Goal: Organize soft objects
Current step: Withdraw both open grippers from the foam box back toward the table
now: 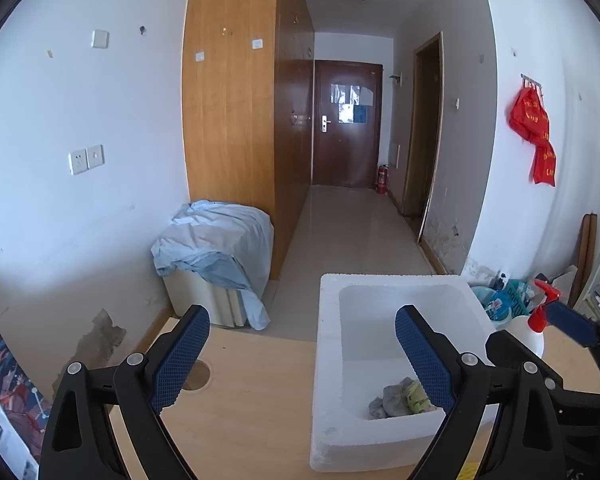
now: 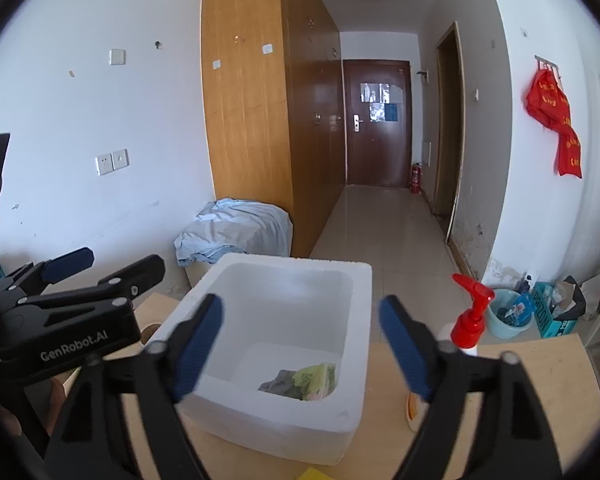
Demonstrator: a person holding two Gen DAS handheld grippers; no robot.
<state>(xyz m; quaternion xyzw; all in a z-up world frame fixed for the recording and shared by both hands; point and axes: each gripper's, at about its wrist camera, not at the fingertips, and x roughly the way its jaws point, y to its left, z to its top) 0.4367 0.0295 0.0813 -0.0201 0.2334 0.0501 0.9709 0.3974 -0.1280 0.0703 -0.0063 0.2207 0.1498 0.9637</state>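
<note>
A white foam box (image 1: 328, 320) (image 2: 362, 320) stands on the light wooden desk (image 1: 252, 408). In its near corner lie a crumpled grey cloth (image 1: 392, 398) (image 2: 280, 384) and a soft green-yellow item (image 1: 417, 396) (image 2: 315, 377), touching each other. My right gripper (image 2: 304, 344) hovers over the box's near half, open, with nothing between its blue pads. My left gripper (image 1: 302, 360) is open too and holds nothing, its right finger over the box's inside. In the right wrist view the left gripper (image 2: 112, 264) shows to the left of the box.
A white spray bottle with a red head (image 2: 470, 316) (image 1: 540, 312) stands right of the box. A round hole (image 1: 198, 376) is in the desk at left. A blue sheet (image 1: 216, 240) covers a low unit beyond the desk. A basin (image 2: 508, 316) sits on the floor.
</note>
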